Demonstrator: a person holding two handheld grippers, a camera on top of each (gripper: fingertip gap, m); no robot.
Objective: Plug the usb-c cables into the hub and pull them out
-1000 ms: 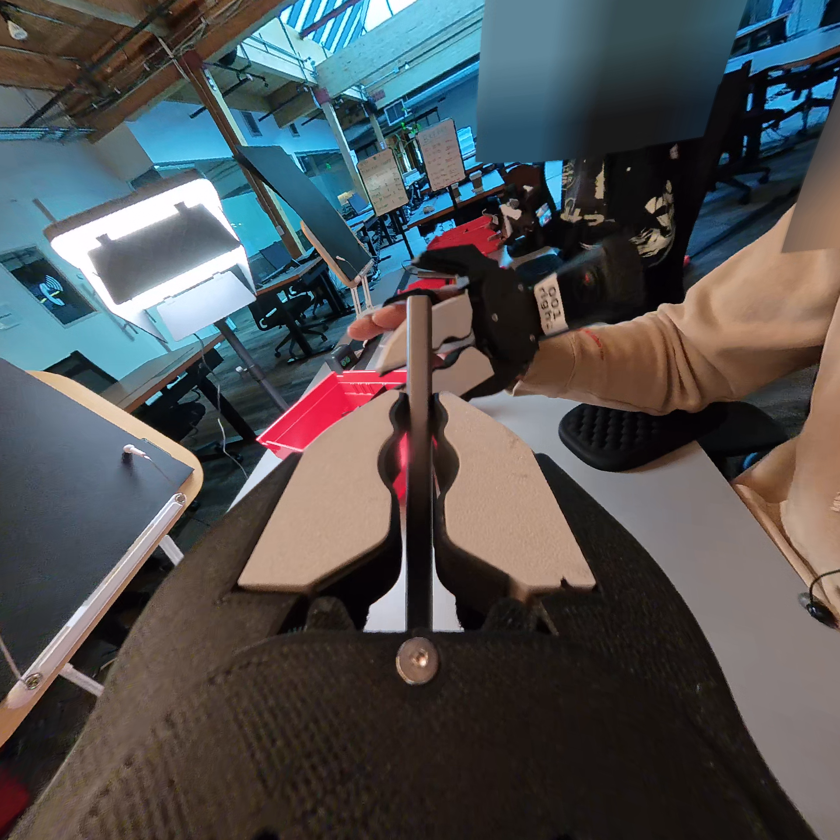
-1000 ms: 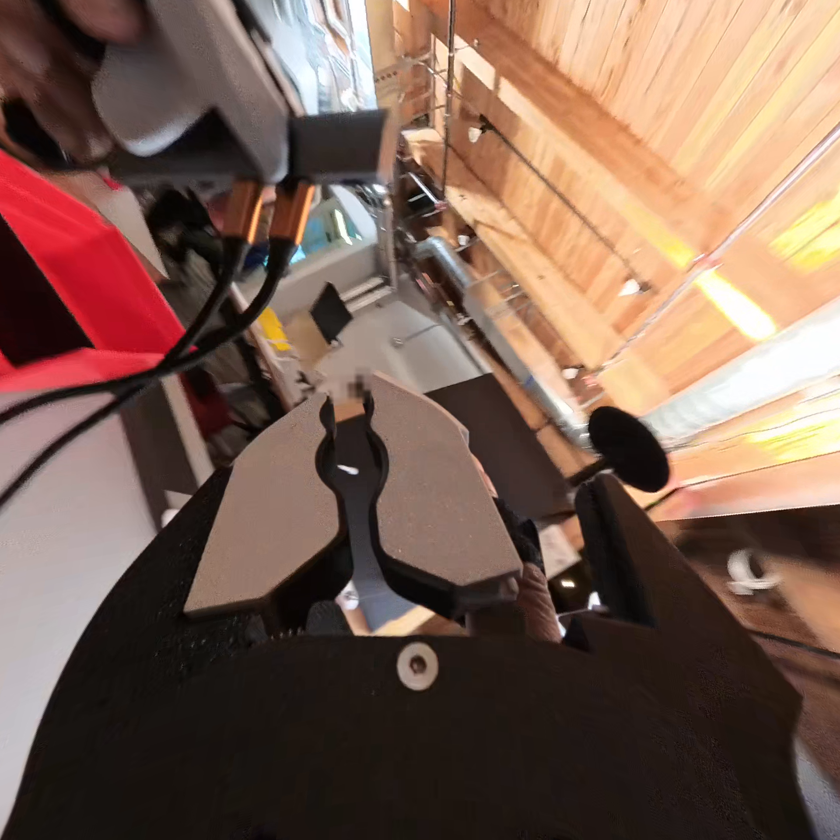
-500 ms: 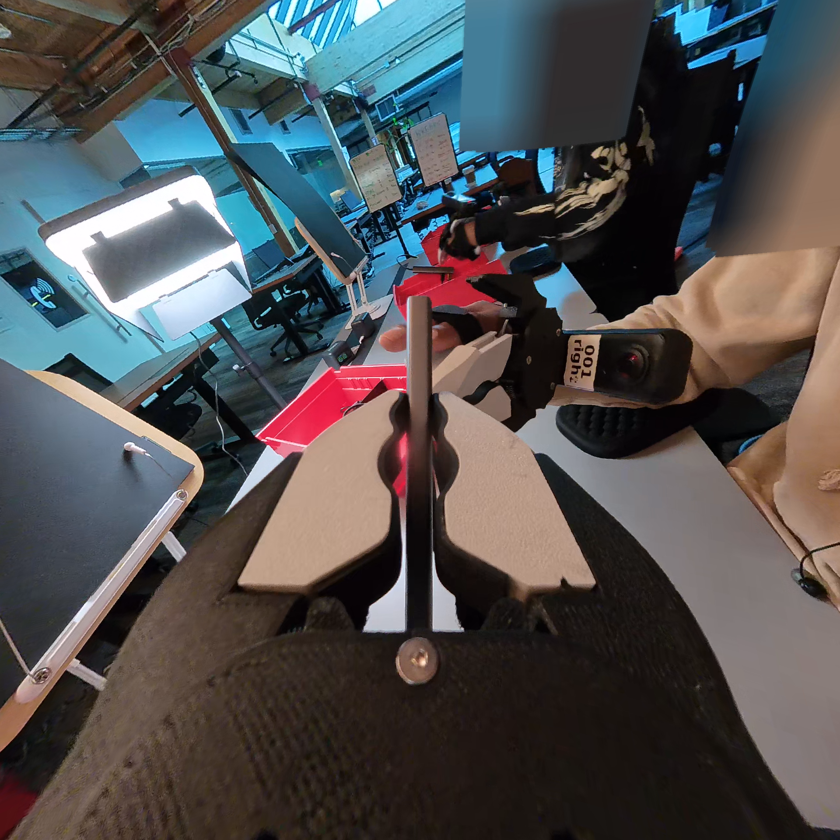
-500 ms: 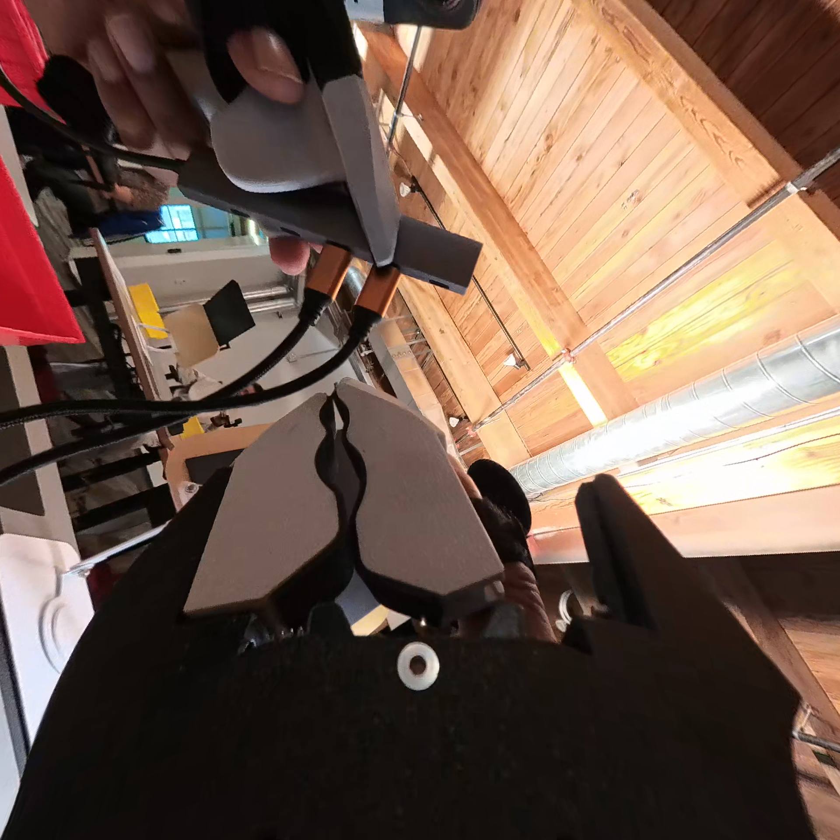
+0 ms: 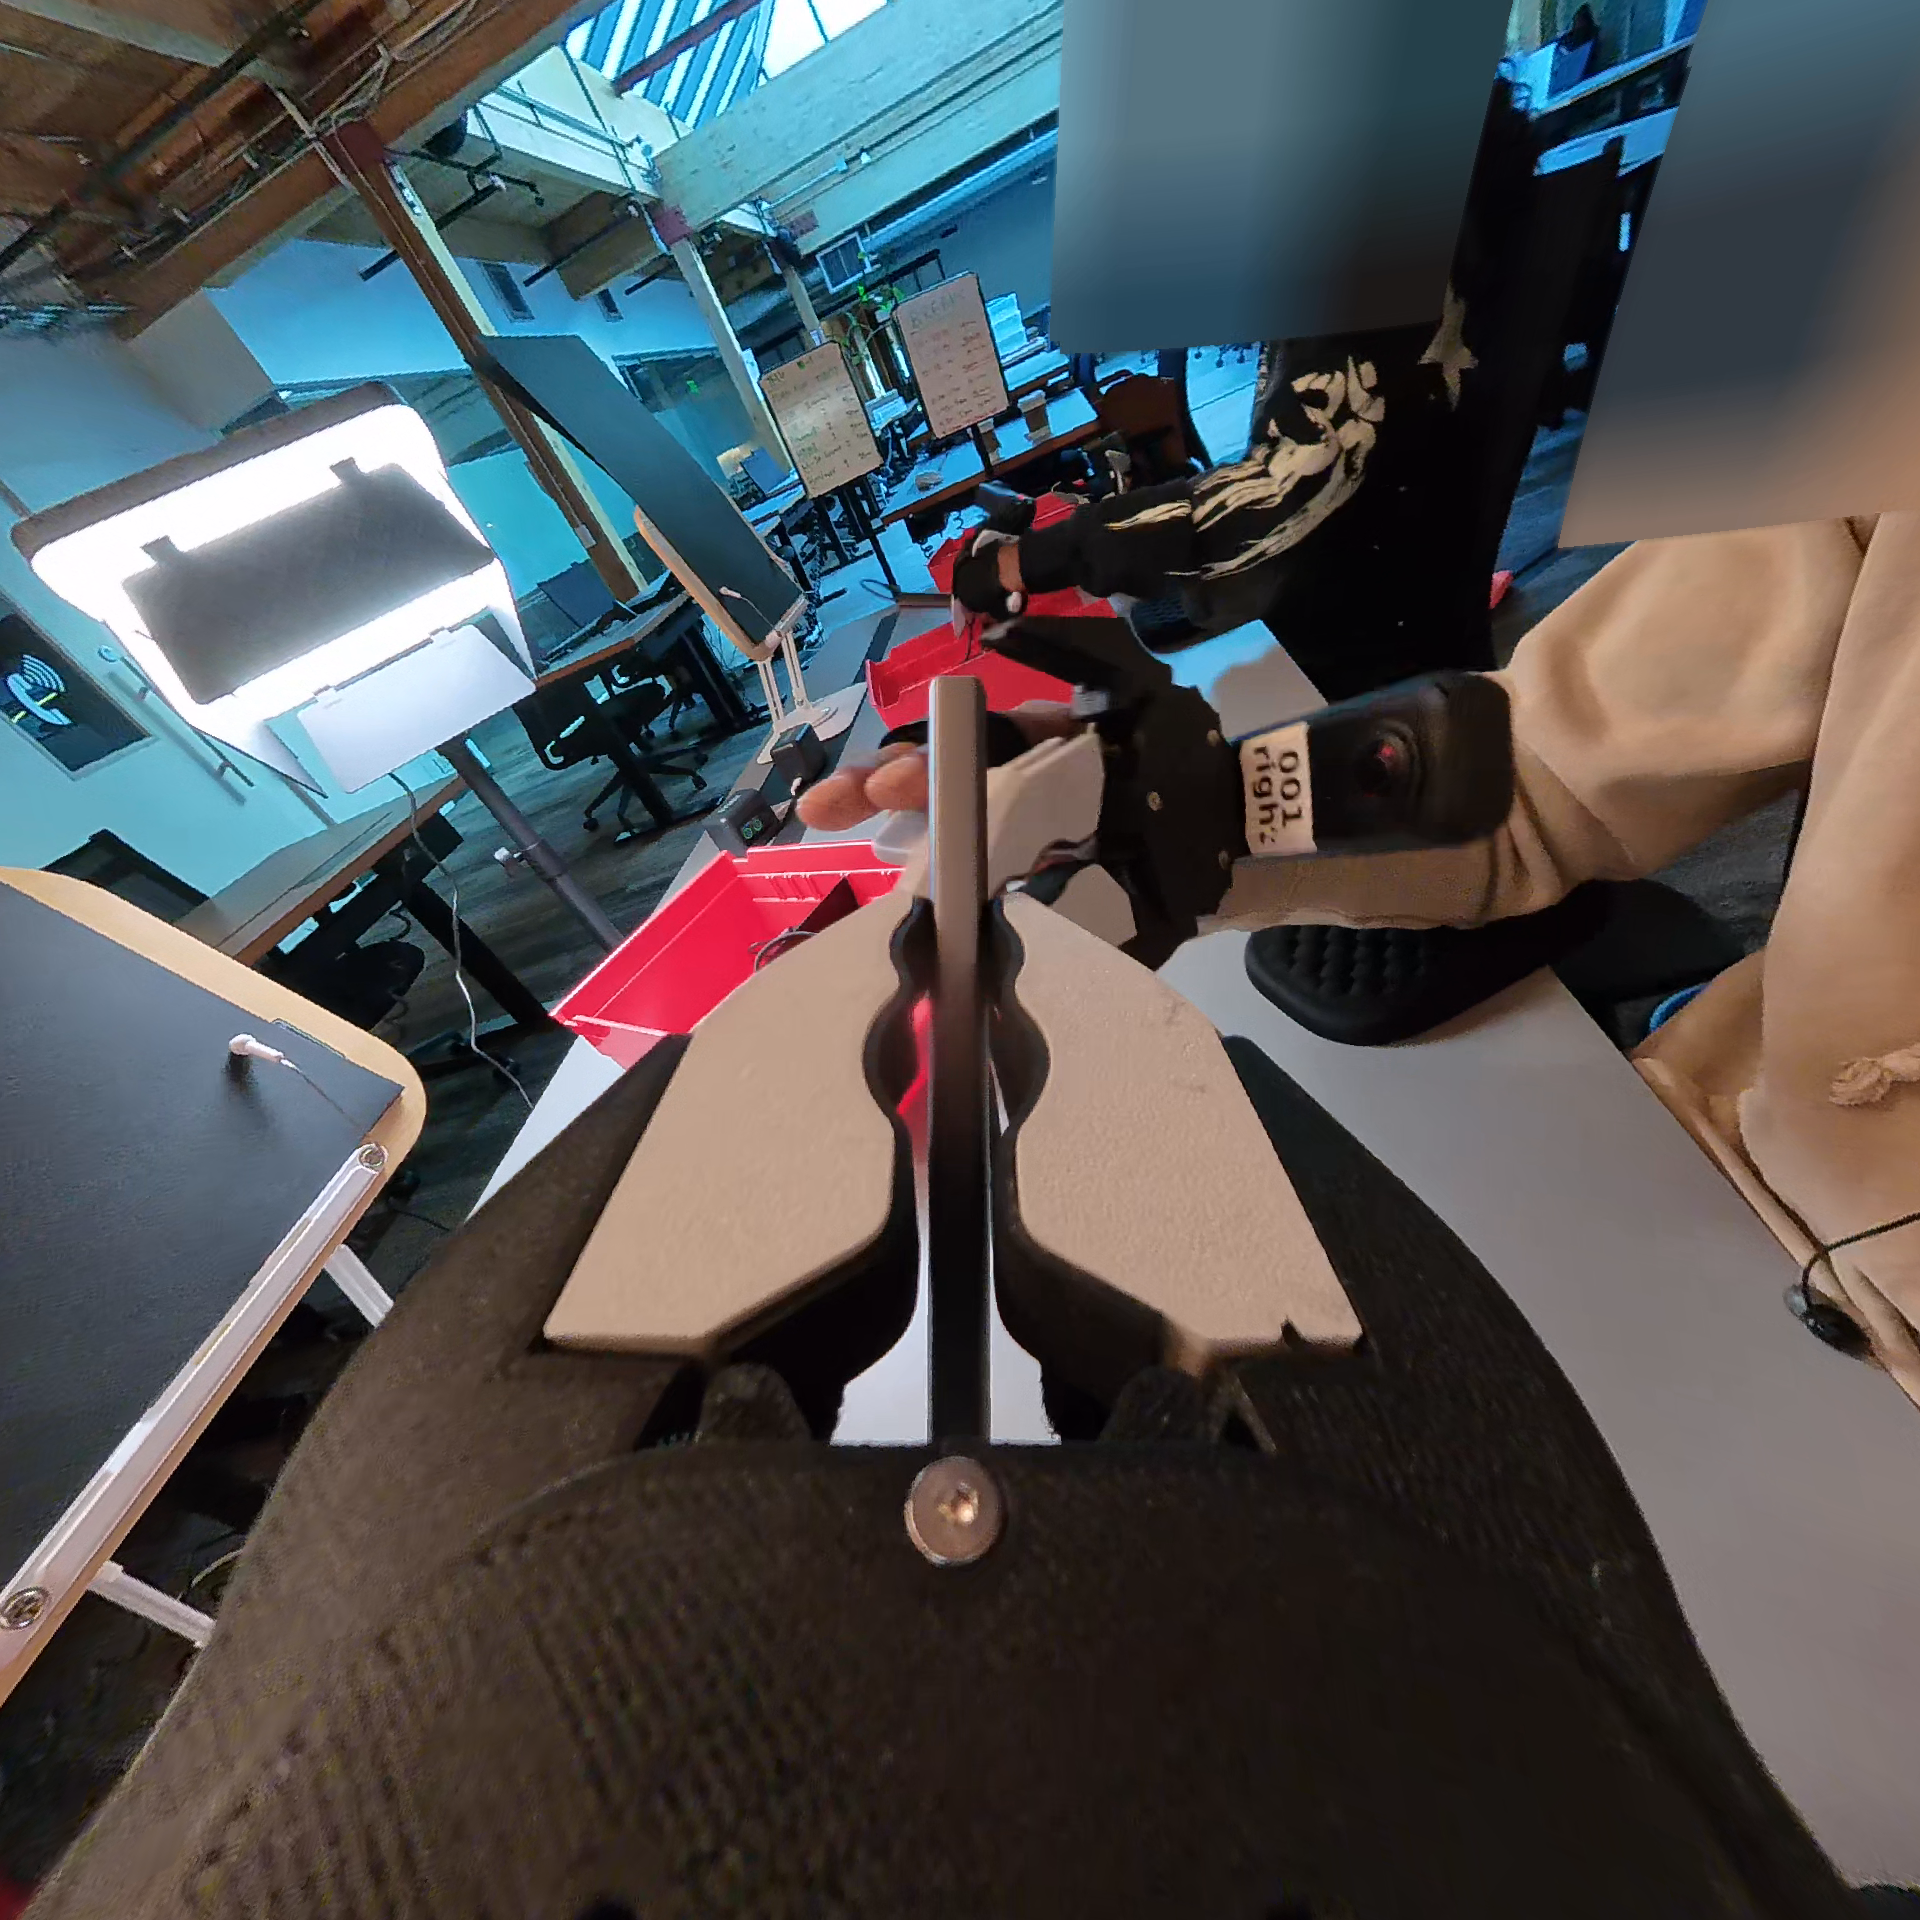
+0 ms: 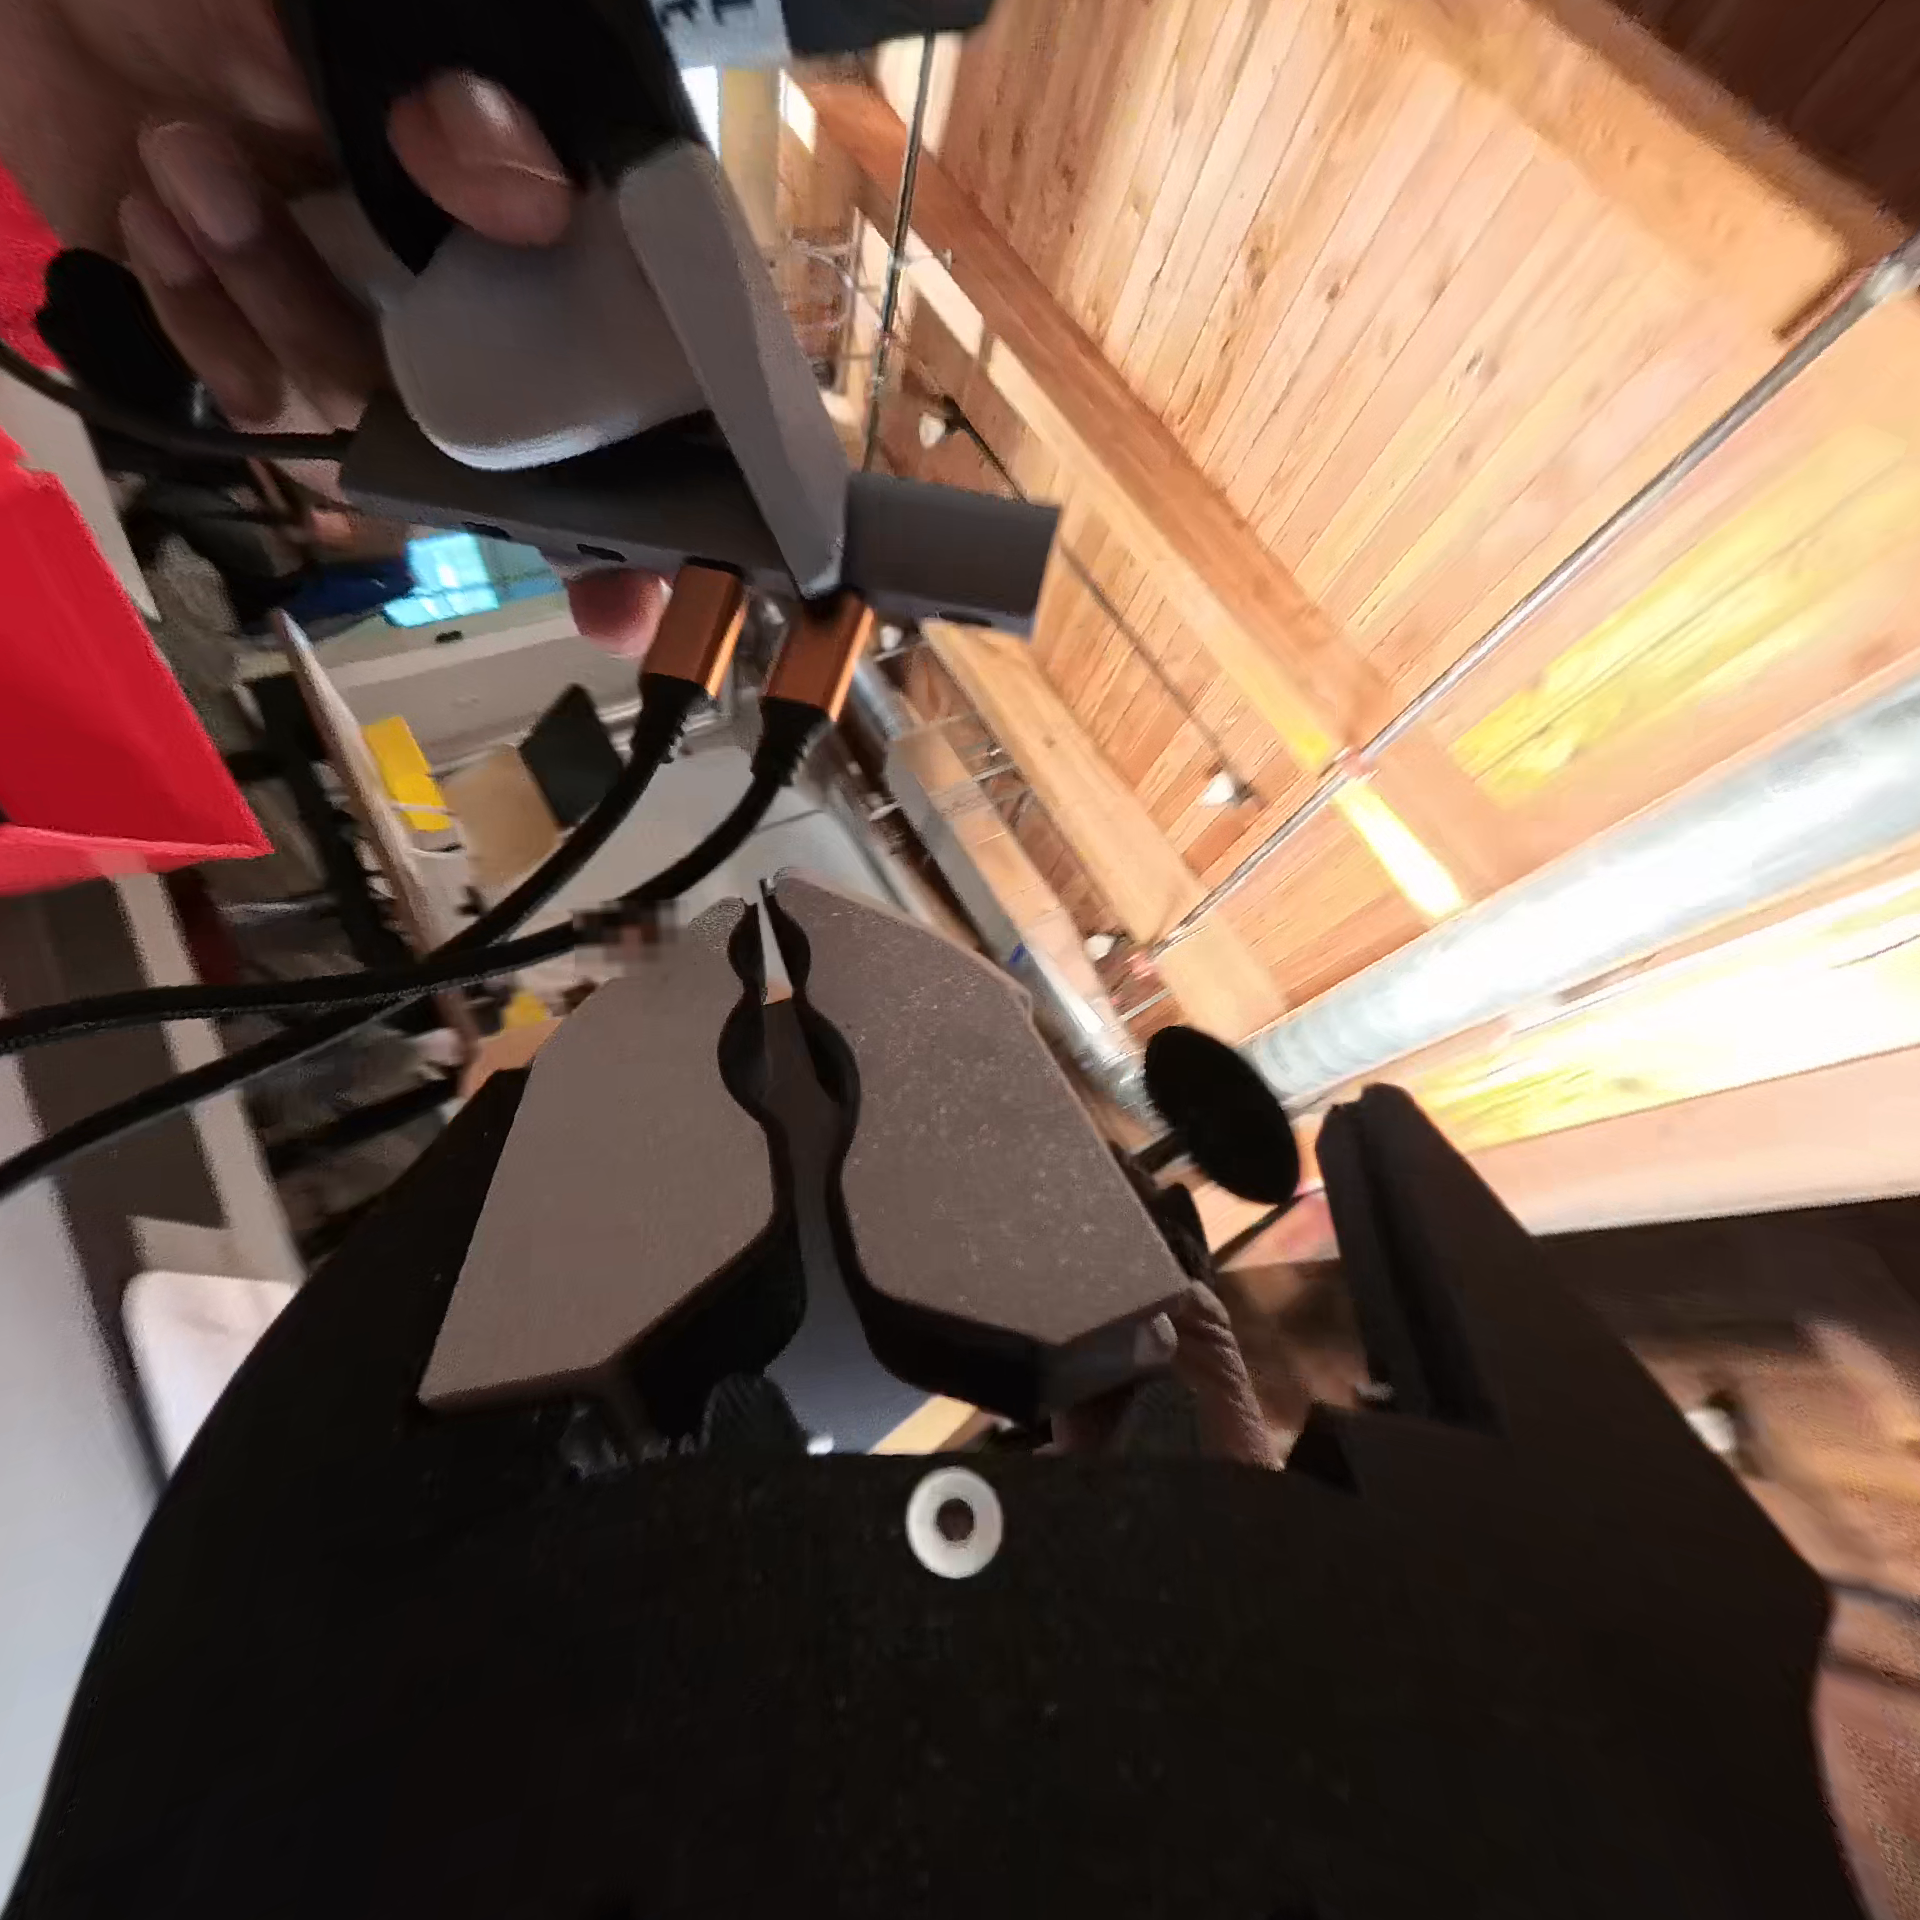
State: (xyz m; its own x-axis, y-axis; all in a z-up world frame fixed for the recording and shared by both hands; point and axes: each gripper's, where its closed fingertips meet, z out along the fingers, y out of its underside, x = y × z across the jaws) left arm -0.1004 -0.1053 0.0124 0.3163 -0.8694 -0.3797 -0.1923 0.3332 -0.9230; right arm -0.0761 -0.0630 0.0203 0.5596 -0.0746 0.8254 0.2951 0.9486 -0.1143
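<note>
Hub (image 5: 956, 935): clamped edge-on in my left gripper (image 5: 956, 914), lifted above the table (image 5: 1558, 1195).
Plugs (image 6: 758, 644): both copper-sleeved ends seated in the hub's edge, cables (image 6: 312, 997) trailing left.
Right gripper (image 6: 767, 899): nearly closed, empty, just below the plugs.
Change: right gripper has come nearer the plugs than a second ago.
Writing: white label on the right gripper.
Hidden: hub ports mostly behind my left fingers (image 6: 727, 343).

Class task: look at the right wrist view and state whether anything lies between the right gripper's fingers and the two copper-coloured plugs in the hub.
Nothing visible does. The right gripper, nearly shut and empty, points at the plugs seated in the hub; only open air separates them.
</note>
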